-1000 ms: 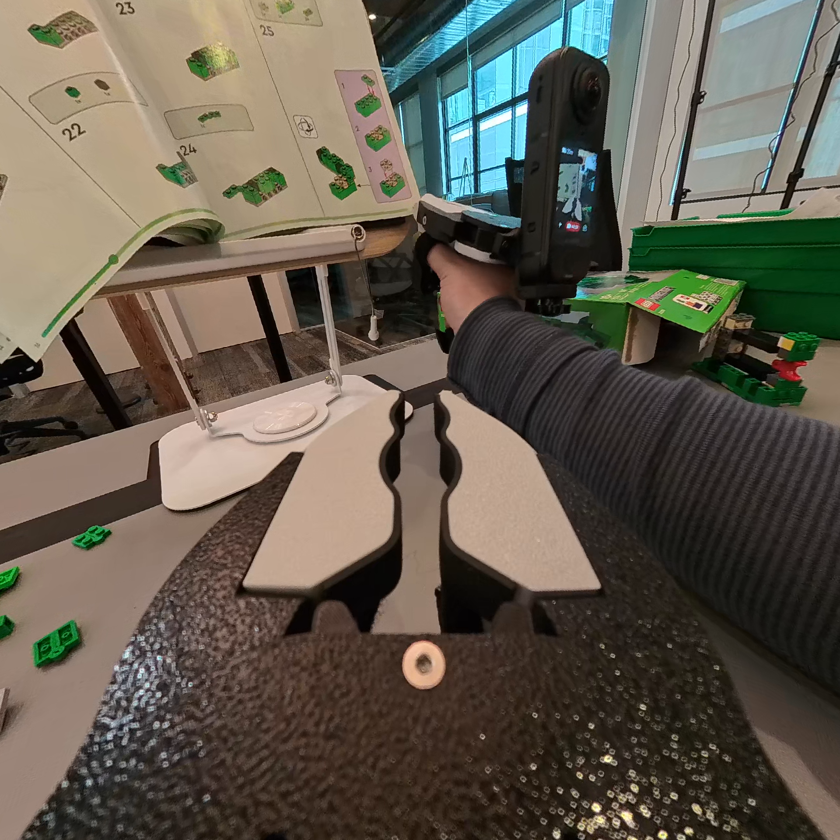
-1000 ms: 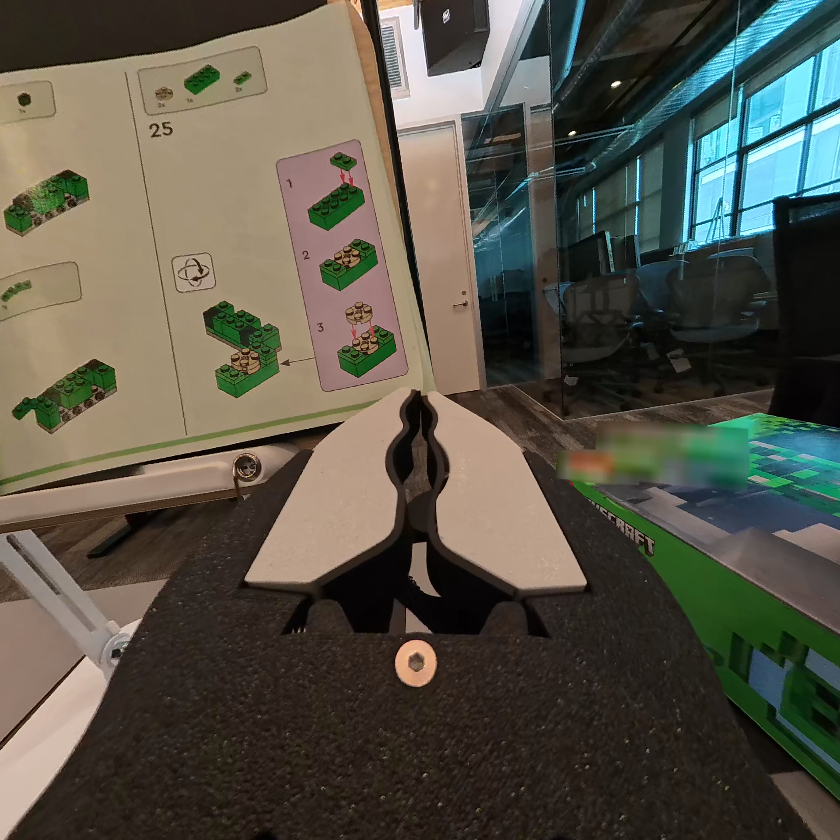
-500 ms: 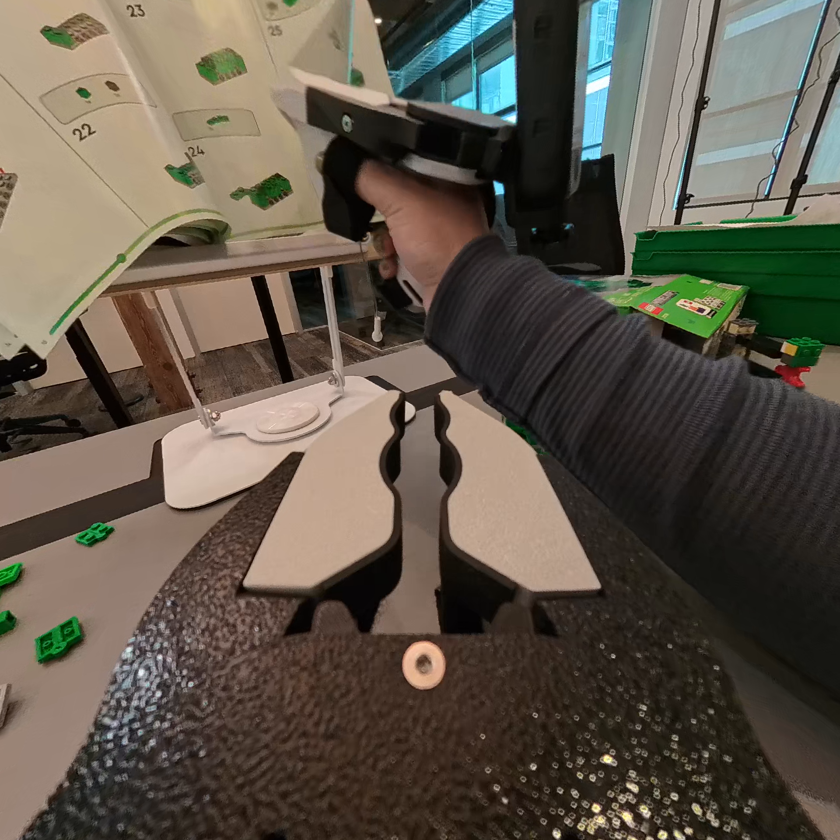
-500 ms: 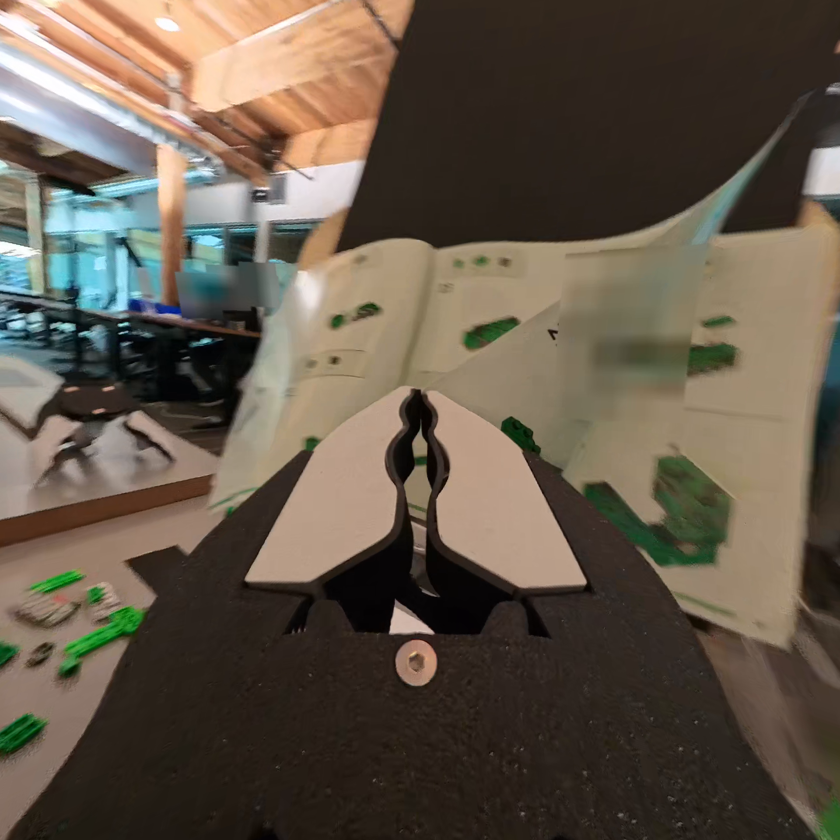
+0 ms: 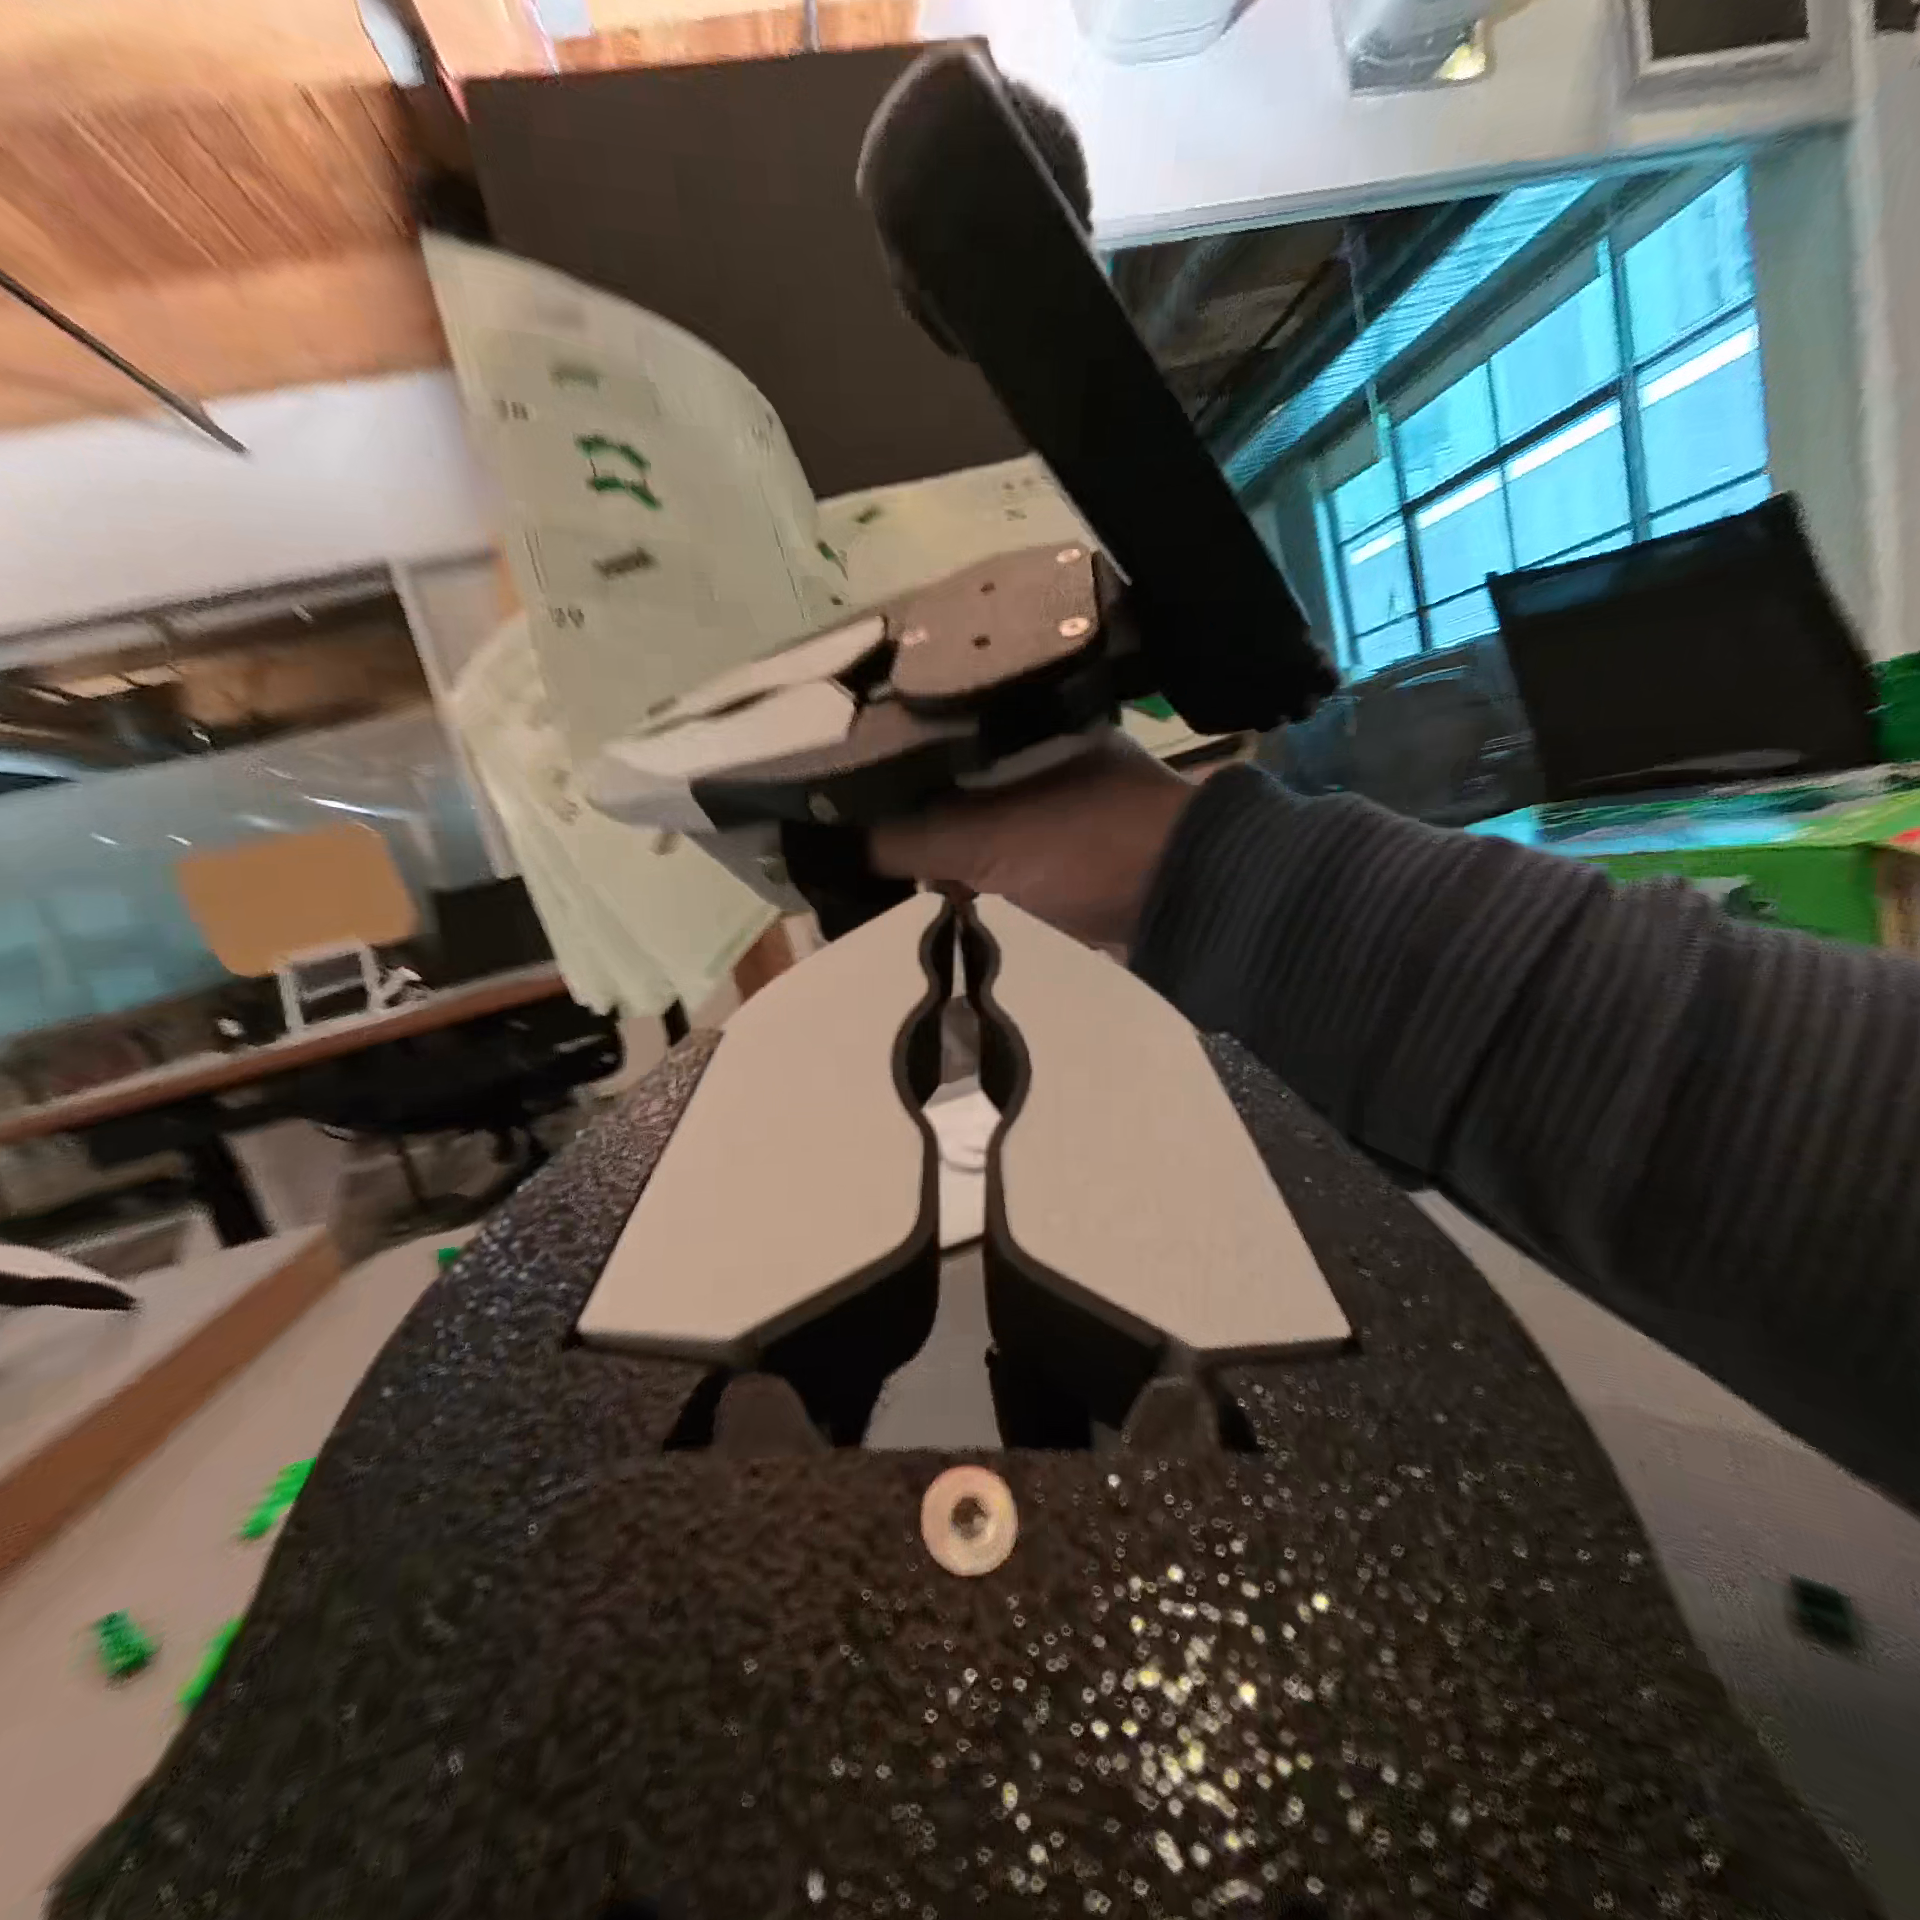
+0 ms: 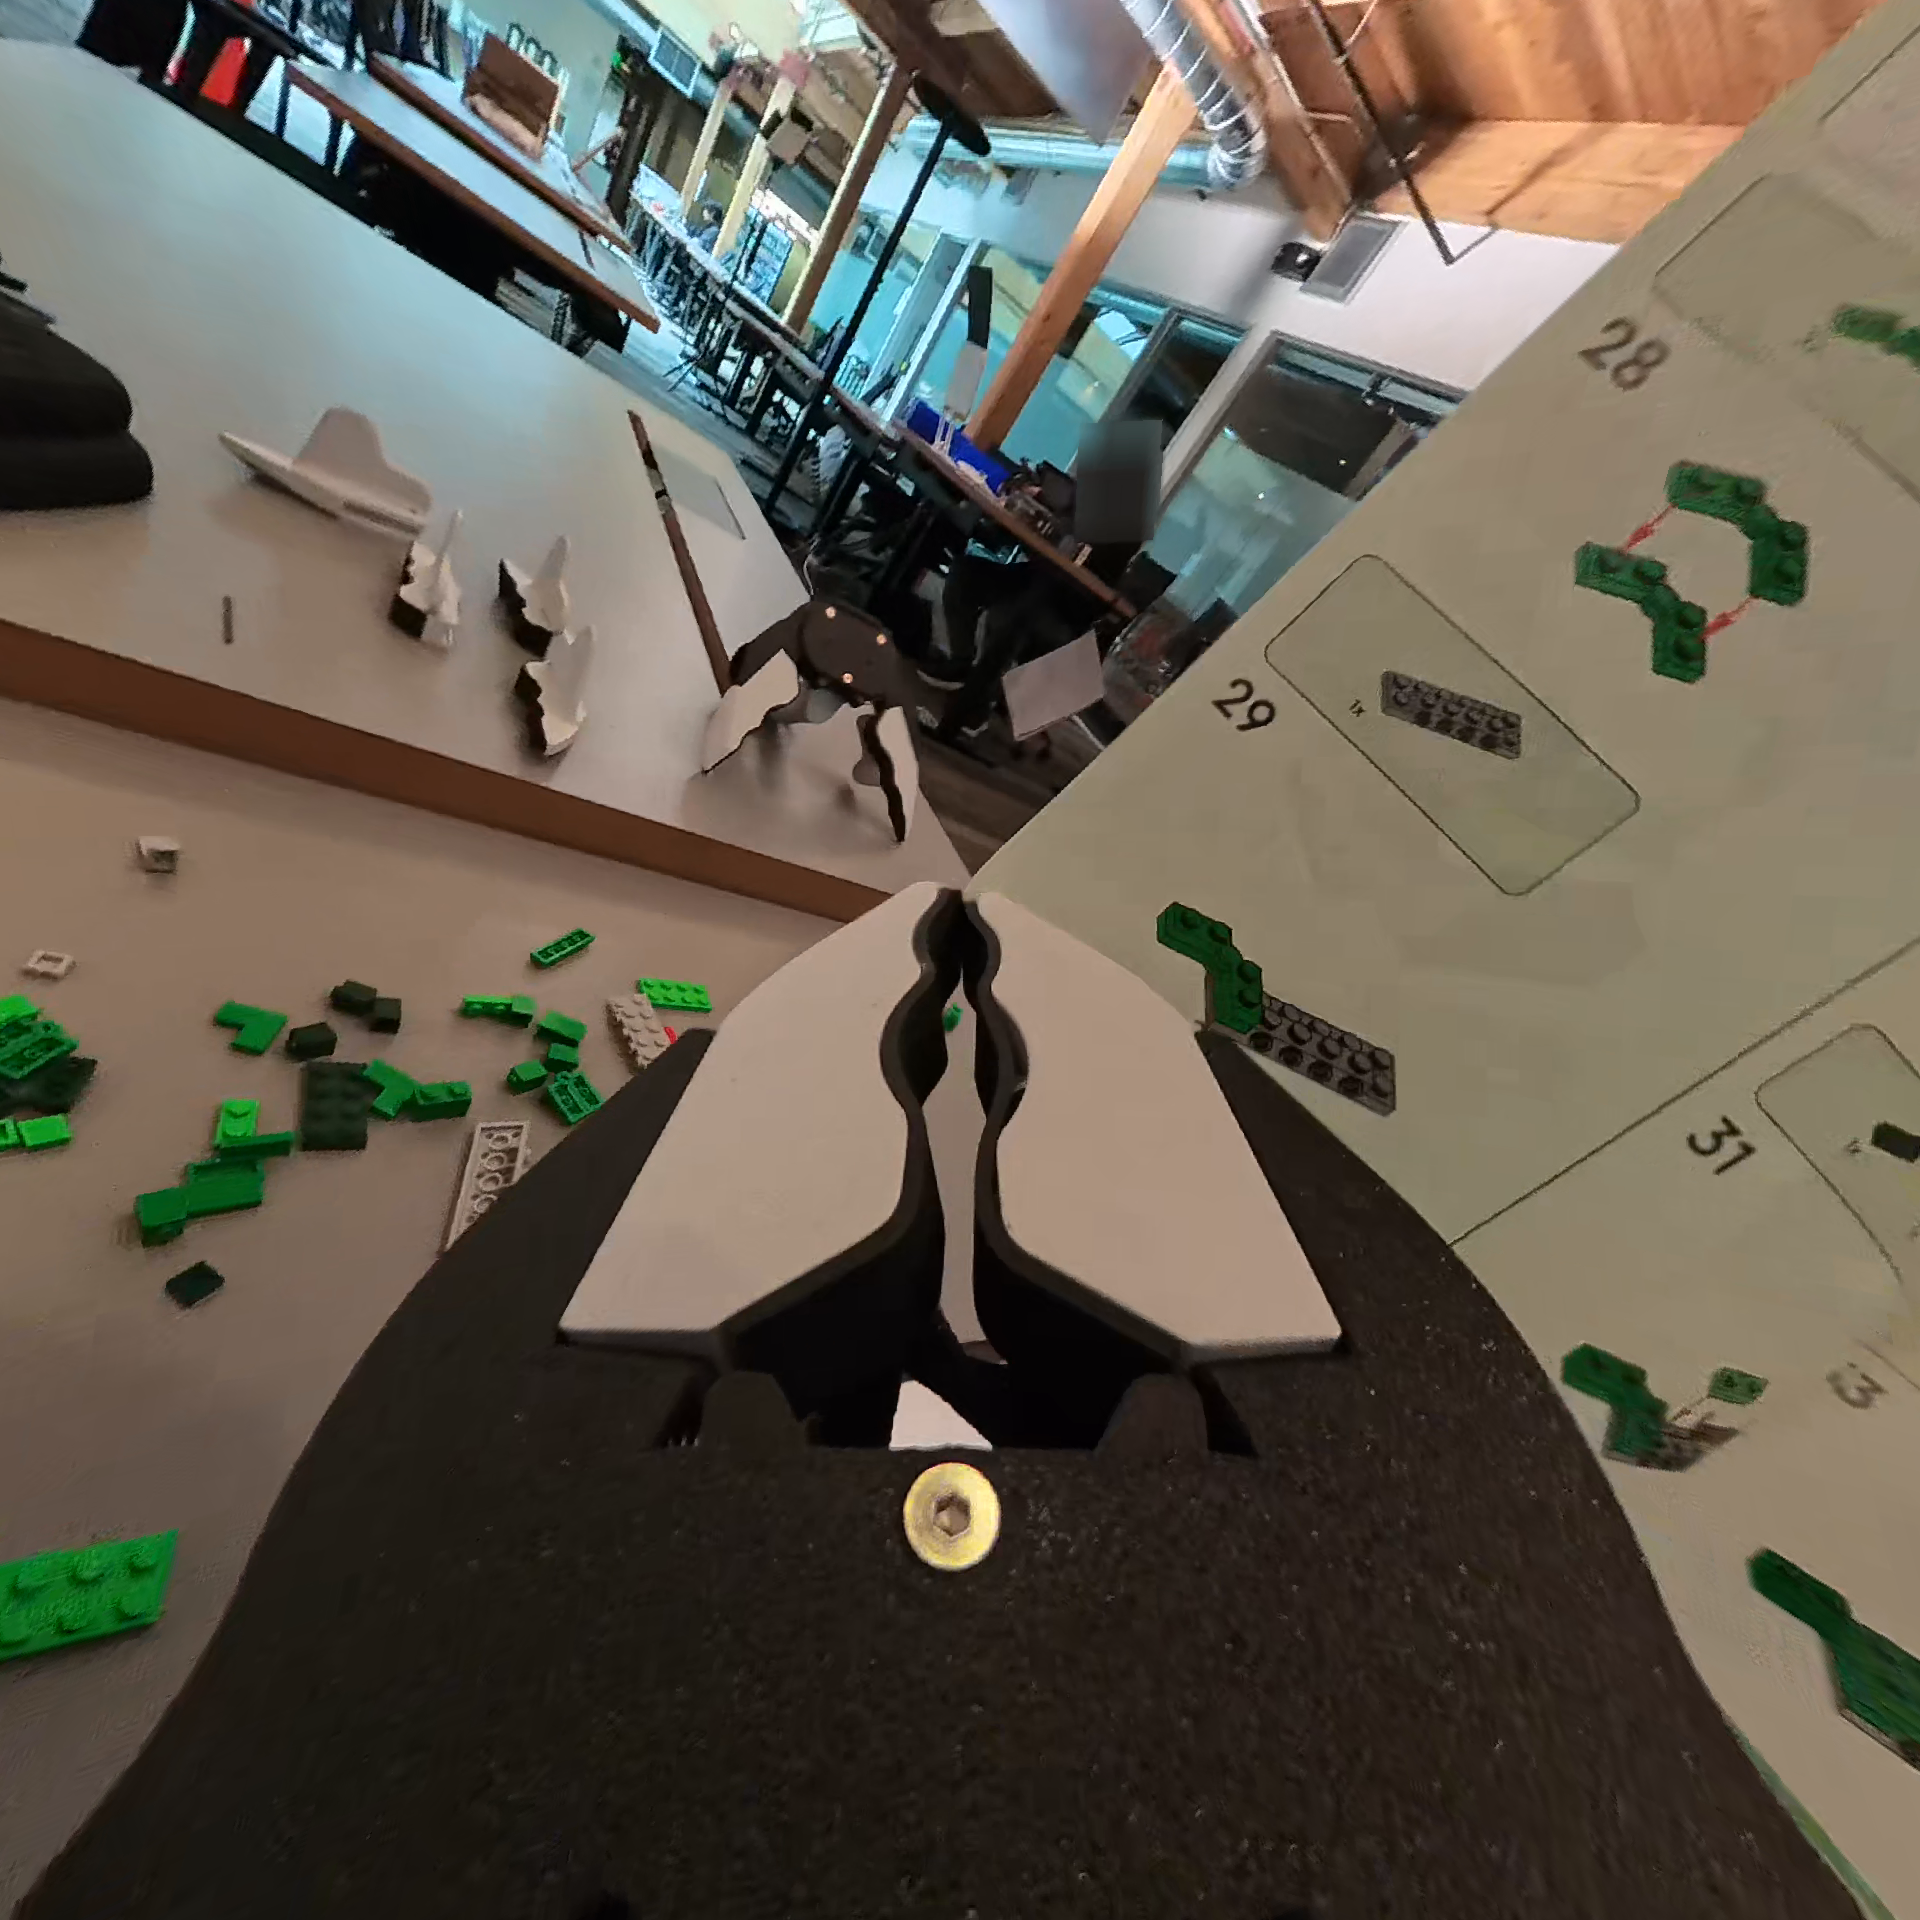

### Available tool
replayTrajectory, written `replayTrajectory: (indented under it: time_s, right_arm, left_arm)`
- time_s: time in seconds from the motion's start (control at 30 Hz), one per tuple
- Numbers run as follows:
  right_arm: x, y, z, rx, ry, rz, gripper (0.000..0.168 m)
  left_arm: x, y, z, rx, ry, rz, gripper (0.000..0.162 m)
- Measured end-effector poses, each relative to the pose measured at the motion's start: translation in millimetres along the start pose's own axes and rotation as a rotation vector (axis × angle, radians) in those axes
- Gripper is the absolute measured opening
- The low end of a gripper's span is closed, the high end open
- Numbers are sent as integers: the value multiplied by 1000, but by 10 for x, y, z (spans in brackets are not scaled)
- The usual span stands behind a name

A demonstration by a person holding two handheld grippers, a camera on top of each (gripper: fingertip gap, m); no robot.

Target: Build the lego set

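Note:
My right gripper is shut, with the corner of a page of the instruction booklet pinched at its tips; paper shows through the gap behind them. In the left wrist view this gripper is raised in a person's hand against the lifted booklet pages. My left gripper is shut with nothing between its pads, held above the table below that hand. Loose green and grey bricks lie scattered on the table at the left.
A bright green plate lies at the near left and a grey plate beside my right gripper. A second table behind carries spare white fingers and another gripper. A green box is at the right. Across from one pair of fingers to the other is roughly 12 centimetres. My right tips are about 20 centimetres from the bright green plate, my left tips only 15 centimetres.
My left gripper shut with nothing between its pads and tilted upward. My right gripper stayed shut and swung up and left across the booklet, a page turning with it; later pages now show.

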State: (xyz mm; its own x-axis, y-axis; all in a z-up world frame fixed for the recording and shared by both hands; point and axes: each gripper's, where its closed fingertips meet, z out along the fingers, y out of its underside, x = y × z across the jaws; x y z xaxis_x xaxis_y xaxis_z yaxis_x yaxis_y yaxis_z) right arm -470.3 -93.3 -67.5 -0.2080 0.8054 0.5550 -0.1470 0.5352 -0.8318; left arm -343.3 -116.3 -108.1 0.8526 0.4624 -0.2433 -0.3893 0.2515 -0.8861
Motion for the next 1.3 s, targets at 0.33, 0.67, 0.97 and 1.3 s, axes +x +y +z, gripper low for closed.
replayTrajectory:
  time_s: [0.33,0.67,0.97,1.3]
  right_arm:
    - [-177,104,208,-13,16,36,0]
    - [-269,-84,95,81,-137,186,23]
    - [1069,-32,-671,175,553,321,0]
    - [1003,569,-372,-95,509,412,0]
  left_arm:
    - [-257,65,-17,-16,-59,-3,1]
    - [-189,101,10,-29,-26,-7,1]
    - [-160,120,23,-35,-8,-24,1]
    - [-104,140,34,-47,16,-23,1]
